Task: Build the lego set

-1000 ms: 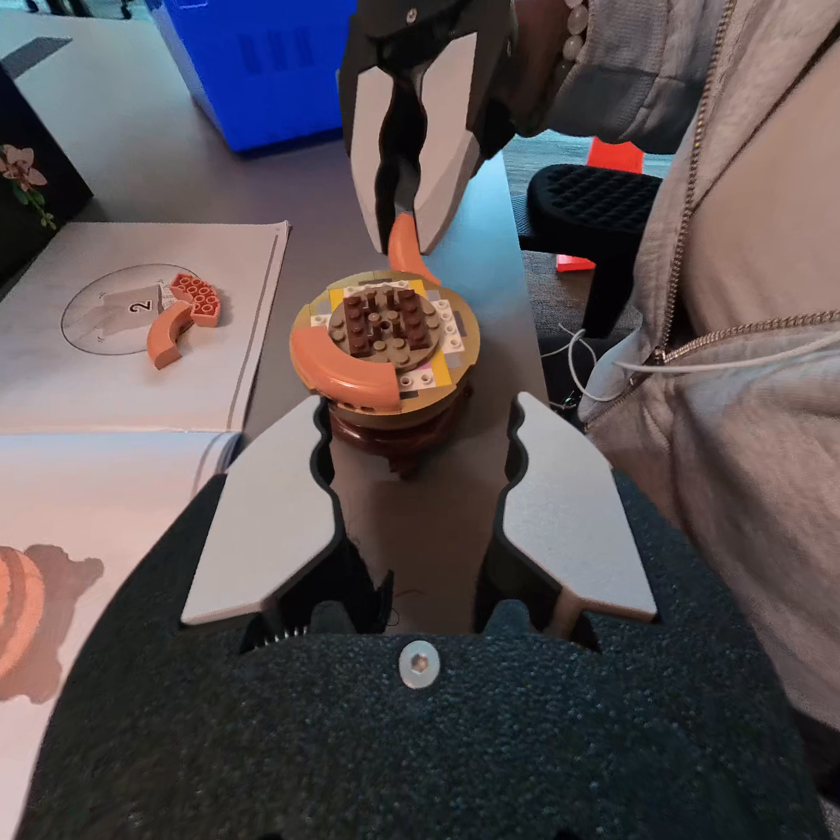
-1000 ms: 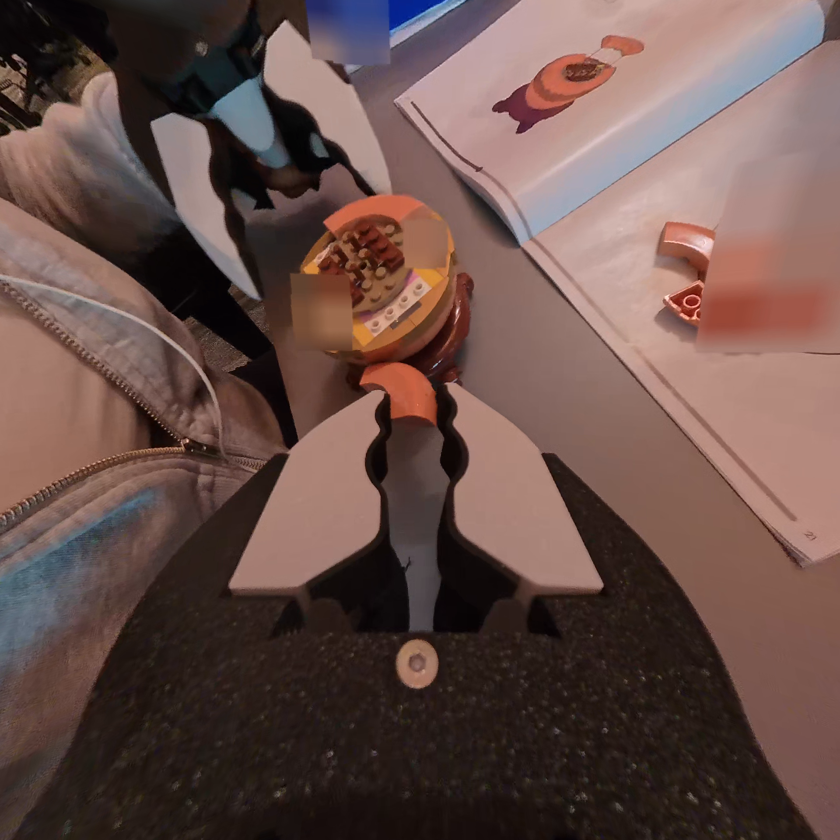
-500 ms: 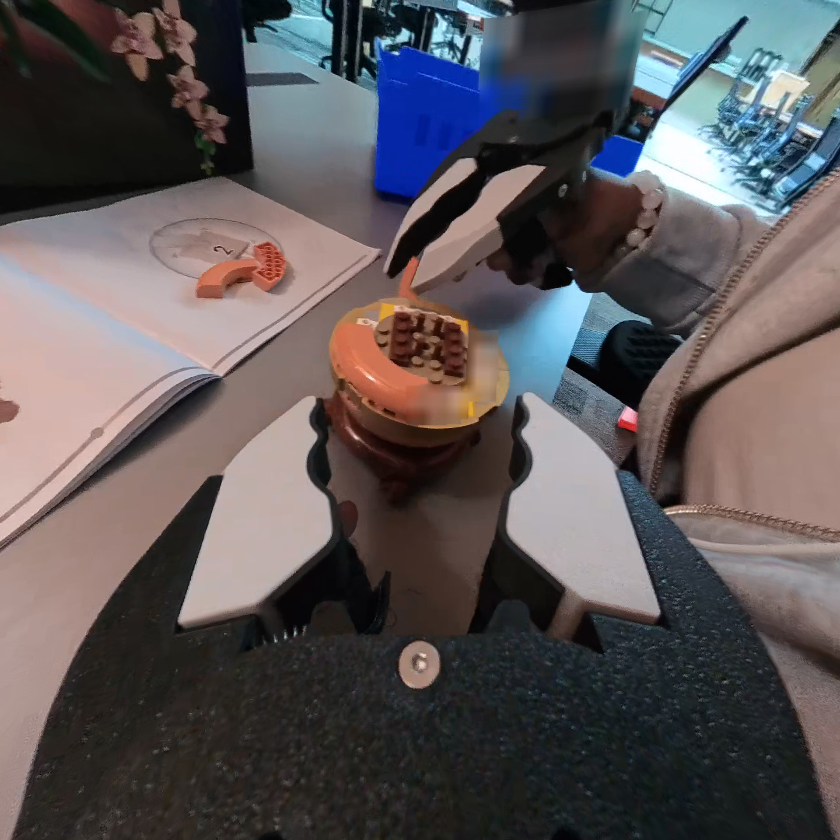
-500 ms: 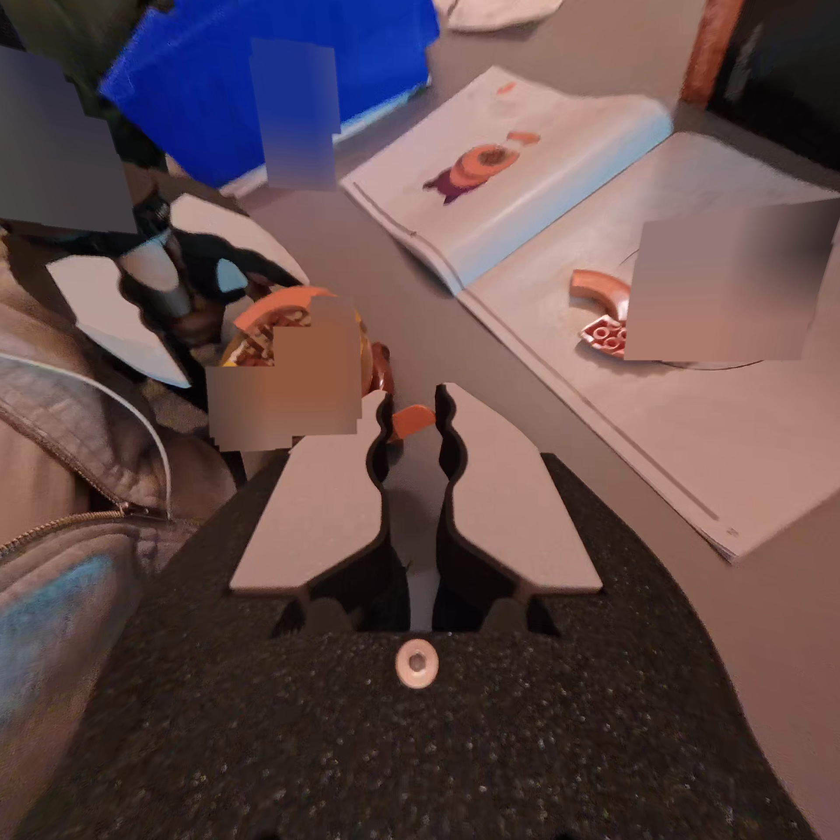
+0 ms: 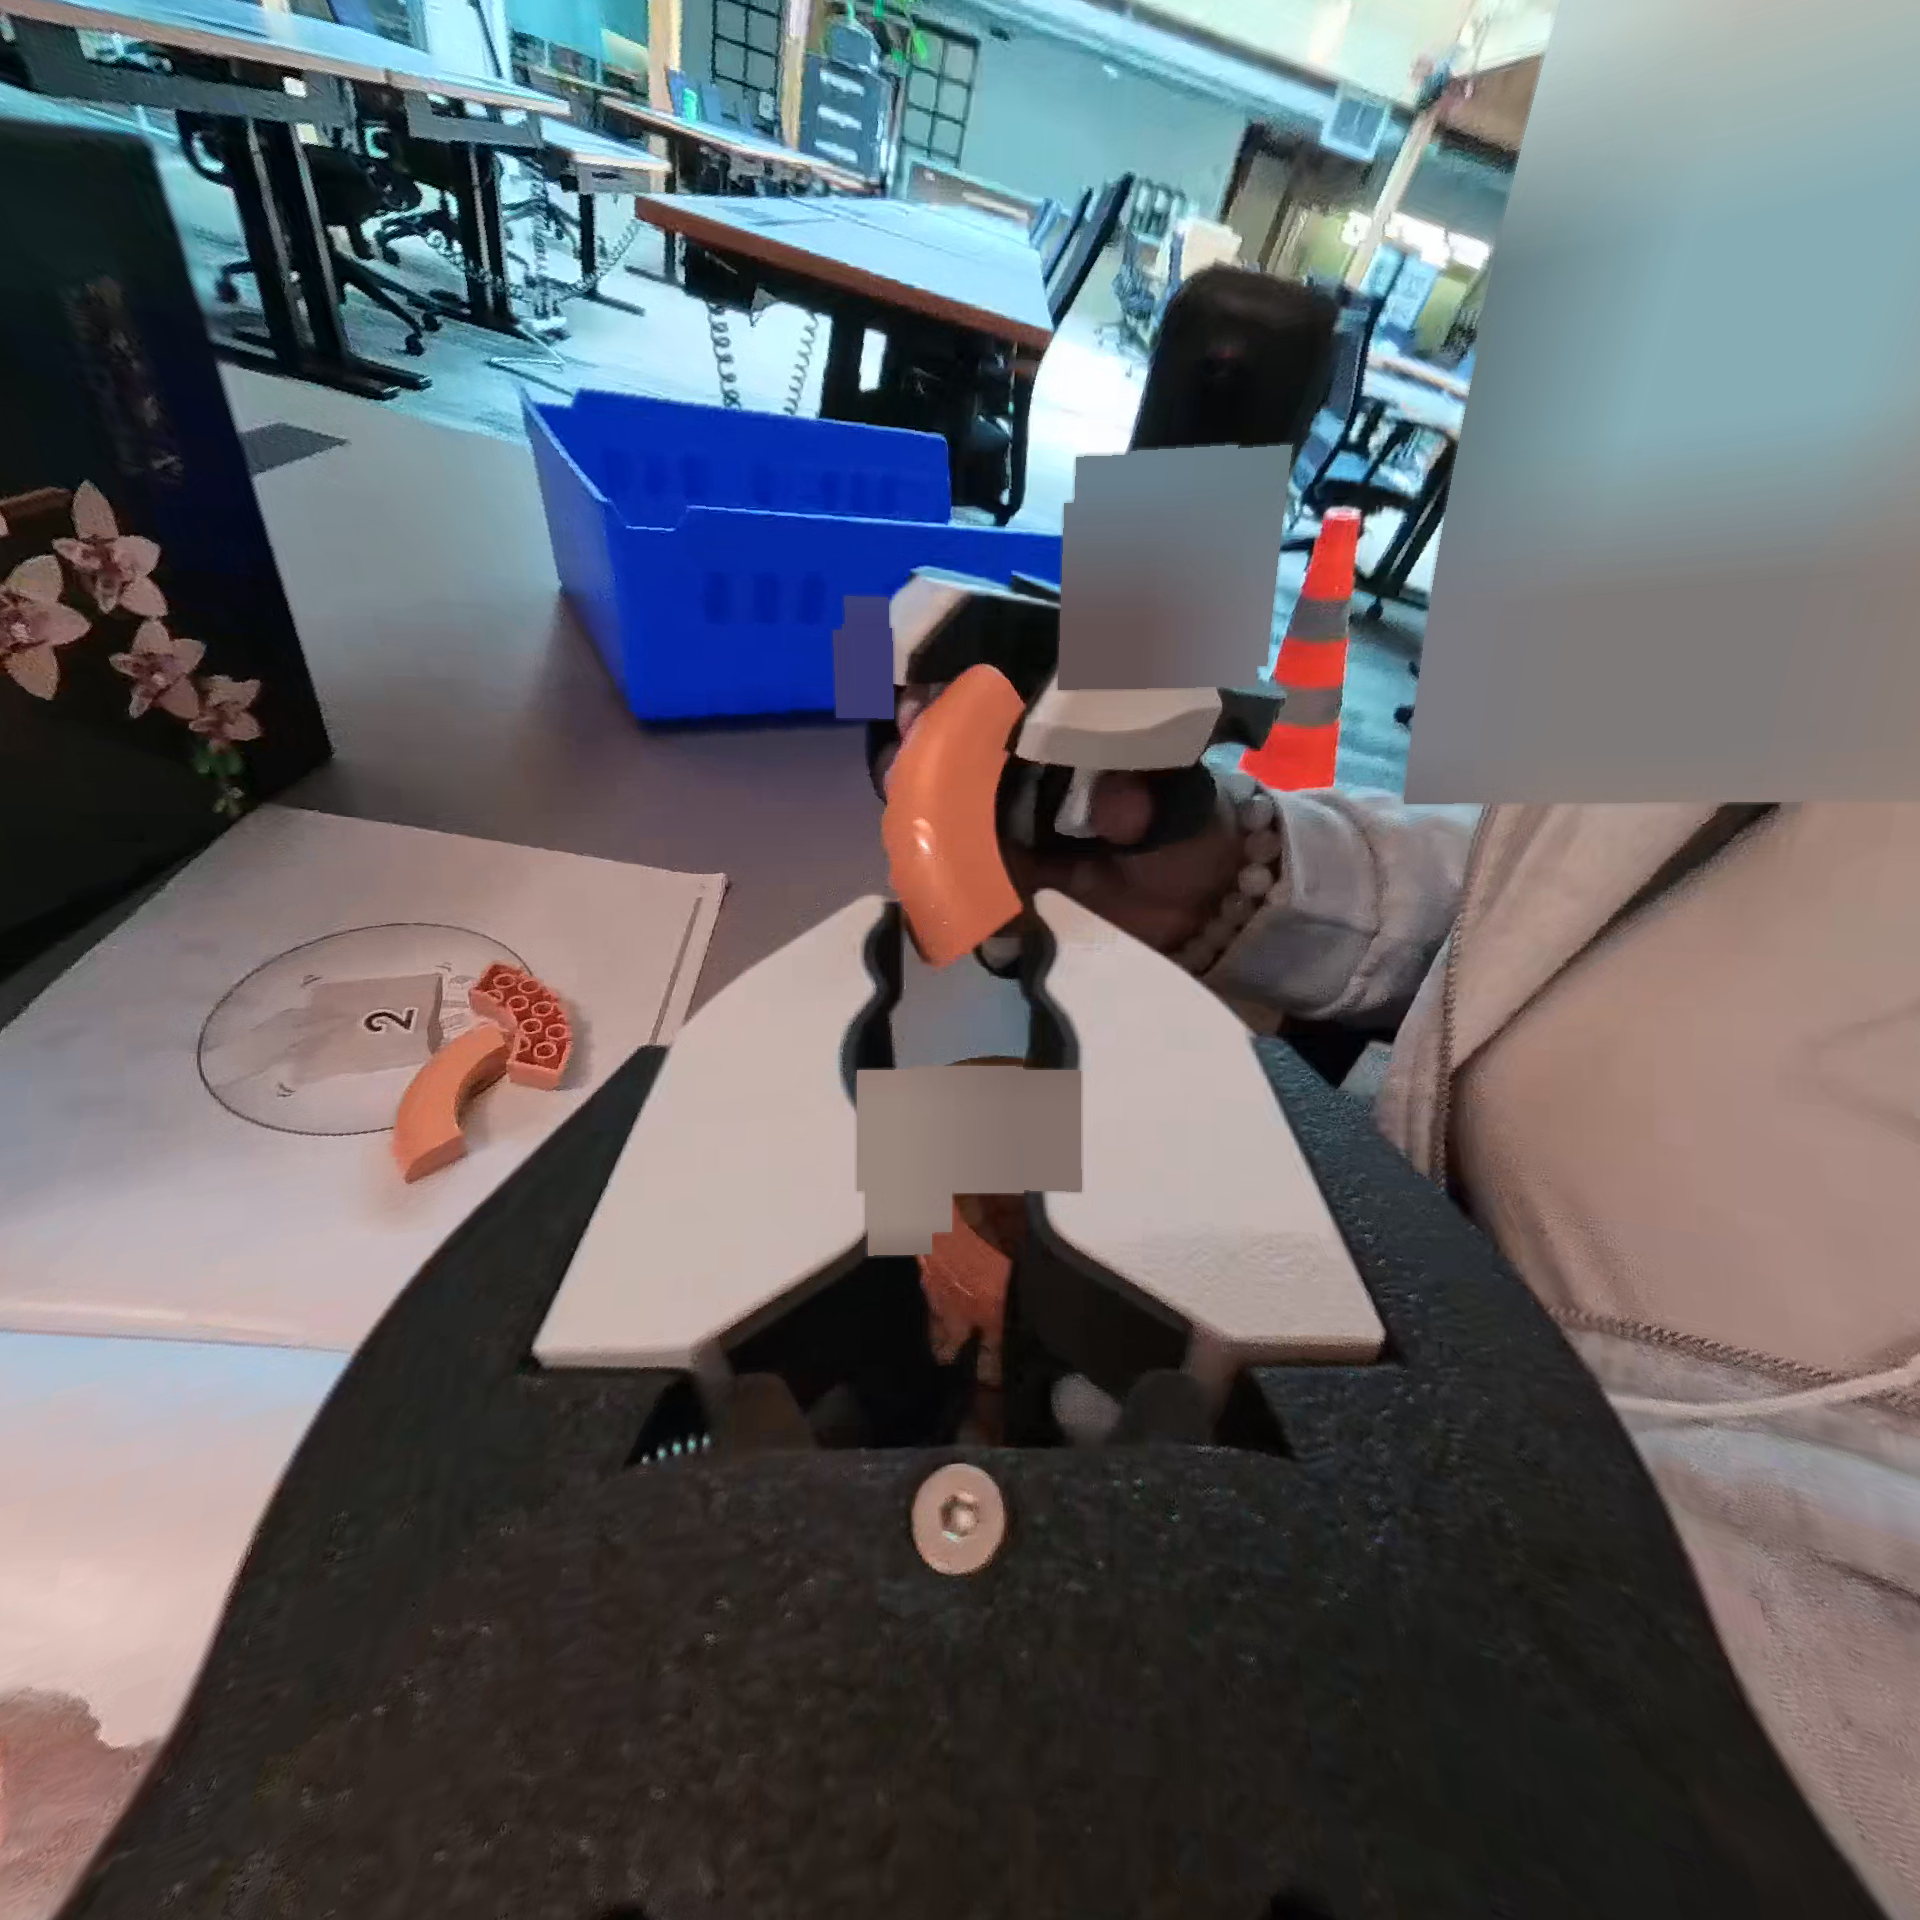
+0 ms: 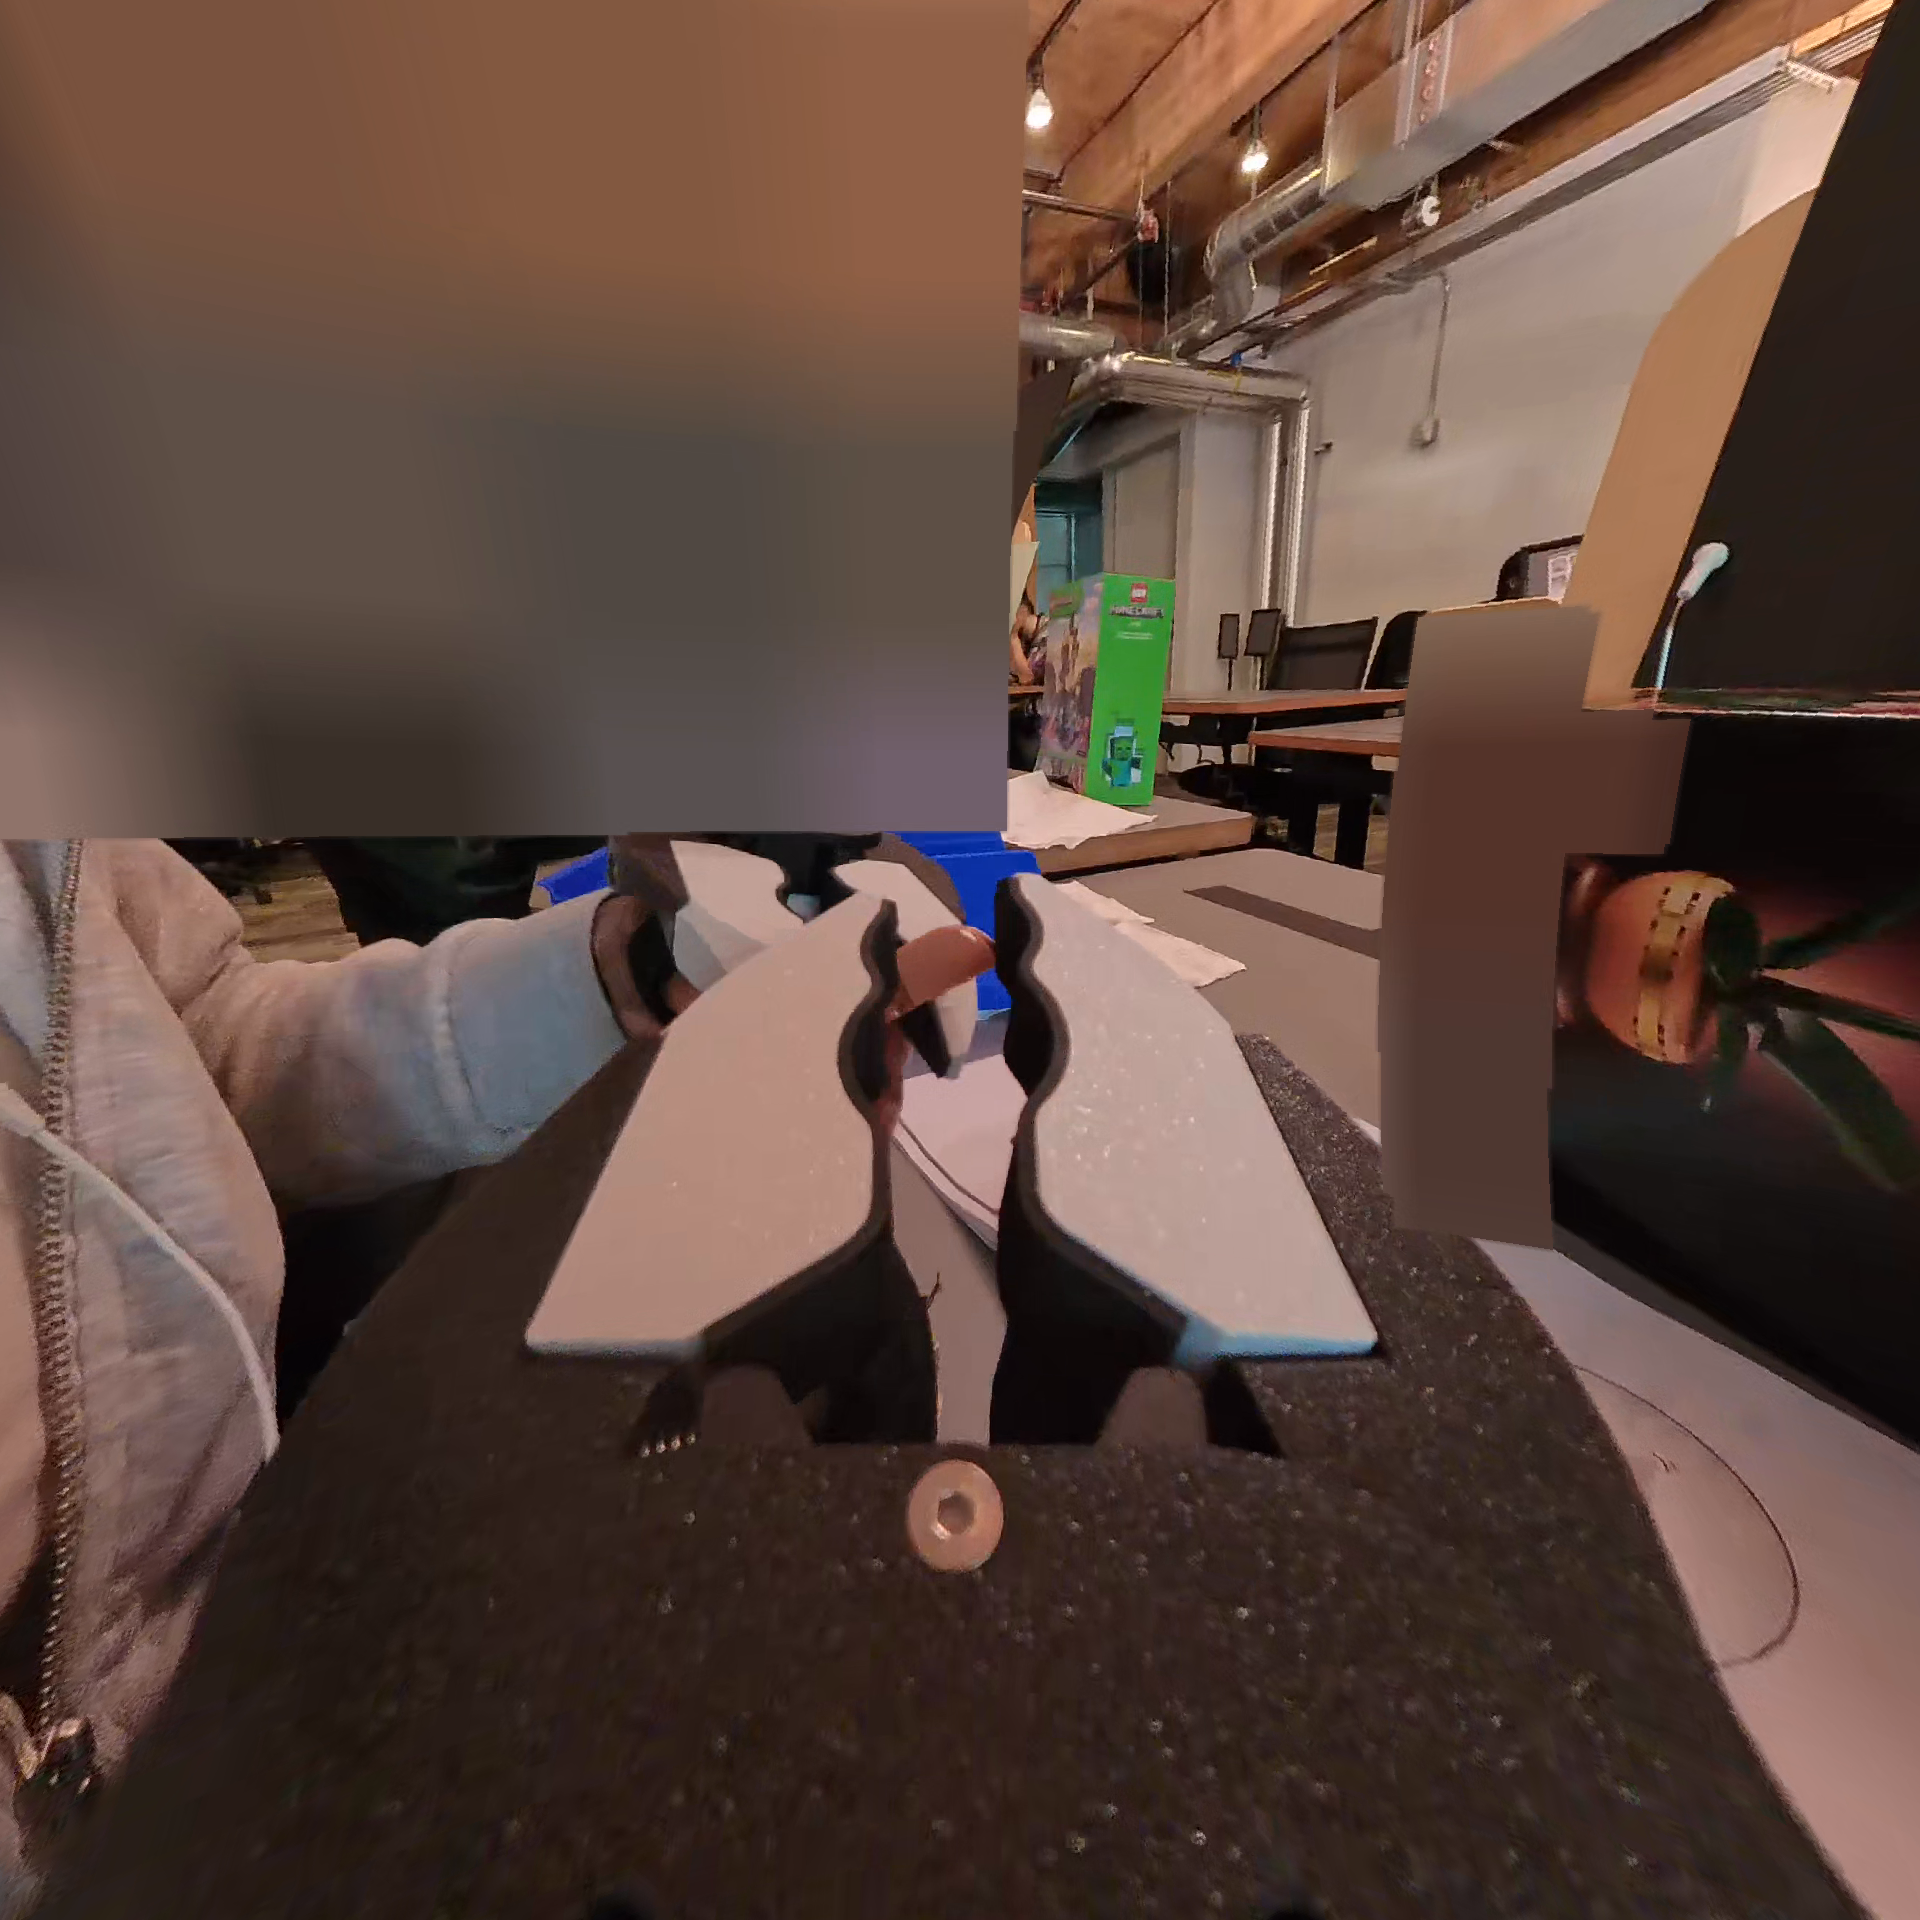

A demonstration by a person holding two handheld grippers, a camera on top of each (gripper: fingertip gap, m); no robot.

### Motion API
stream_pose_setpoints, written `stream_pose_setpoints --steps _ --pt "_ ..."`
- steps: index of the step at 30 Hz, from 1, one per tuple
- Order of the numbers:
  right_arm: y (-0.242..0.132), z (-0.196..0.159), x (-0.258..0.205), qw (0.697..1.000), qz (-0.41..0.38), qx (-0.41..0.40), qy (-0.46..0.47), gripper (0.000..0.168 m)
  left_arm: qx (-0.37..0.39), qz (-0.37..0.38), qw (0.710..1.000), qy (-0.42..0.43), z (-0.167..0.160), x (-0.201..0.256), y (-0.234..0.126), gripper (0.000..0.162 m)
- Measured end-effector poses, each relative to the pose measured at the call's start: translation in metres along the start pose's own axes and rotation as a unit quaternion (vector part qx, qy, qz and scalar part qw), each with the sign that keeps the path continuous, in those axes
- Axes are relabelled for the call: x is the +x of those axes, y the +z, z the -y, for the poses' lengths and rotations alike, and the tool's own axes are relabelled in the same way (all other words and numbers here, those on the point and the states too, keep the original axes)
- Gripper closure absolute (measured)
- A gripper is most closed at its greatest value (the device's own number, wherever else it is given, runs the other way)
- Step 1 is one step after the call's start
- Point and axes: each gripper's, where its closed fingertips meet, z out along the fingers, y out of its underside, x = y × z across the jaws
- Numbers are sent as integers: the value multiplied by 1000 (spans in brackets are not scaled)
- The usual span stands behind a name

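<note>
Left gripper [image 5: 961, 927] has closed around the model [image 5: 968, 1280].

The curved smooth plastic brick [image 5: 951, 821] is orange. The big plastic bin [image 5: 748, 582] is blue. The striped cone [image 5: 1311, 655] is orange and grey. The flat surface [image 5: 468, 665] is grey.

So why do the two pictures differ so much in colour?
Left wrist view: cool daylight, far desks bowed by the wide lens, glare on the curved orange piece, lego model between the fingers in shadow. Right wrist view: warm, dim cast; that piece looks soft.
</note>
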Motion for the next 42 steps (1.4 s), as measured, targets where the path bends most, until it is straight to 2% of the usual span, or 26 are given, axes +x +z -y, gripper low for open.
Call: stream_pose_setpoints --steps 3,7,11,13,15,18,24,27,31,34,37,42 --pt "-6 -11 -3 999 -4 -39 1 151 -5 4 1000 17 -4 1 0 143" --pt "-16 -39 -15 982 28 -184 10 146 -99 12 992 79 -28 0 -3 143" --pt "-25 -59 -18 922 56 -382 1 134 -210 9 965 158 -49 -5 -8 143" --pt "-28 -68 -16 881 71 -467 -33 137 -237 -17 956 173 -52 -3 -7 143" --pt "-27 -72 -17 853 92 -510 -61 145 -257 -31 948 184 -55 -3 -6 143" --pt "-28 -80 -18 824 107 -553 -66 147 -264 -50 945 188 -57 -3 -6 143" --pt "-32 -90 -18 811 99 -577 6 150 -244 -83 956 140 -63 -3 -2 143" --pt "-38 -92 -10 790 85 -607 15 150 -231 -43 965 118 -65 -10 -10 129" --pt "-37 -94 -7 770 94 -631 18 150 -159 34 983 88 -56 -4 -30 115" --pt "-35 -99 -6 758 91 -645 31 150 -159 115 977 88 -71 -5 -35 98" --pt "-35 -99 -7 744 89 -661 32 150 -123 137 980 81 -70 6 -31 98" --pt "-39 -97 -12 713 92 -694 40 150 -123 169 972 105 -71 8 -30 96"
